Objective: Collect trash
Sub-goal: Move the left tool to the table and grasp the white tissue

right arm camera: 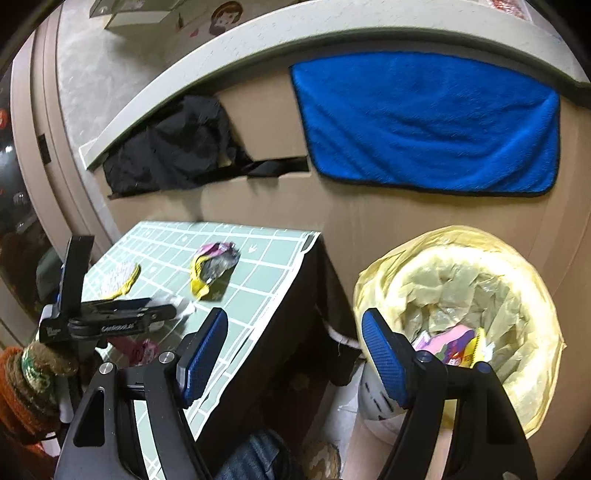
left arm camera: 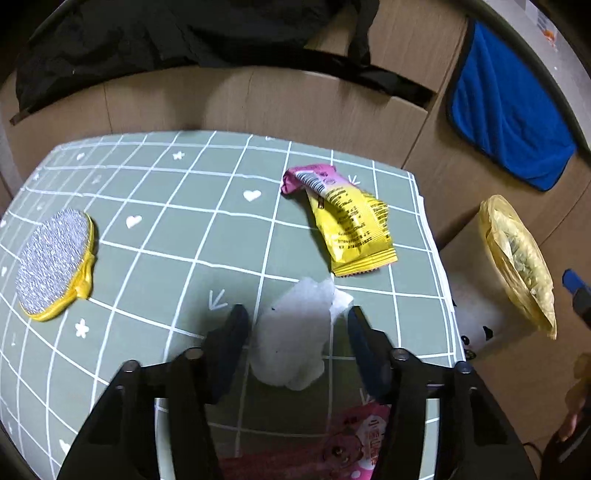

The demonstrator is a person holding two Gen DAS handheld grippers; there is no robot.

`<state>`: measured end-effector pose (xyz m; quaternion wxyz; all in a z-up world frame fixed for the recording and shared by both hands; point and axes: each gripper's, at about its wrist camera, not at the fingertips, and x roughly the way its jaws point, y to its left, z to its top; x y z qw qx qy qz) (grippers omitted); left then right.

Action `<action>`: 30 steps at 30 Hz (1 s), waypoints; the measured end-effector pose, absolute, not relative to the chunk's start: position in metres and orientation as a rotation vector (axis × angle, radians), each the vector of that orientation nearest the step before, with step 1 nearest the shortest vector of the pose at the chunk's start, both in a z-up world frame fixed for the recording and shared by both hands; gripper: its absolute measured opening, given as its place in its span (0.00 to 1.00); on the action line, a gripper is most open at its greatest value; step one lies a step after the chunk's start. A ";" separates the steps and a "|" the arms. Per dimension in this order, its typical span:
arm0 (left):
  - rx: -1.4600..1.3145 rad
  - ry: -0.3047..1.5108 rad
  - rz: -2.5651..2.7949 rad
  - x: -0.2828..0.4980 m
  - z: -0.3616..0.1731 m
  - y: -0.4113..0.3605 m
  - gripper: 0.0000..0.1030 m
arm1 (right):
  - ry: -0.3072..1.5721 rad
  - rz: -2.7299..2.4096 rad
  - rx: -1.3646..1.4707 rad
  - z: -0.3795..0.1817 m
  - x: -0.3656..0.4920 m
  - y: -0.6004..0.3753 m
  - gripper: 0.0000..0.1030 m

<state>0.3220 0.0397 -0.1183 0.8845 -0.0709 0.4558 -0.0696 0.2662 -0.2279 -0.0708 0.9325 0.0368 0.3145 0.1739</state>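
My left gripper (left arm camera: 295,314) is open over the green grid table (left arm camera: 155,206), its fingers on either side of a crumpled white tissue (left arm camera: 295,332). A yellow and pink snack wrapper (left arm camera: 347,218) lies beyond it; it also shows in the right wrist view (right arm camera: 210,266). A pink wrapper (left arm camera: 362,439) lies near the table's front edge. My right gripper (right arm camera: 295,321) is open and empty, between the table edge and the bin with a yellow liner (right arm camera: 461,306). The bin holds pink and yellow wrappers (right arm camera: 454,343). The left gripper (right arm camera: 162,312) shows in the right wrist view.
A round grey scrubber with a yellow rim (left arm camera: 55,266) lies at the table's left. The bin (left arm camera: 517,258) stands on the floor right of the table. Cardboard panels (left arm camera: 258,99), a black bag (left arm camera: 147,33) and a blue towel (right arm camera: 424,122) stand behind.
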 end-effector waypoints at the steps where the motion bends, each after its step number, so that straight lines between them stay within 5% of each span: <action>1: -0.161 0.952 -0.147 0.323 -0.120 0.041 0.38 | 0.650 0.362 0.074 -0.073 0.267 -0.225 0.71; 4: -0.205 0.955 -0.149 0.323 -0.122 0.049 0.23 | 0.665 0.385 0.067 -0.076 0.267 -0.215 0.71; 6: -0.241 0.946 -0.153 0.318 -0.120 0.057 0.22 | 0.670 0.406 0.060 -0.078 0.266 -0.208 0.71; 18: -0.324 0.761 -0.044 0.262 -0.062 0.133 0.21 | 0.739 0.696 -0.039 -0.093 0.261 -0.125 0.71; 30: -0.367 0.740 -0.011 0.235 -0.059 0.166 0.21 | 0.762 0.829 -0.343 -0.127 0.262 -0.046 0.71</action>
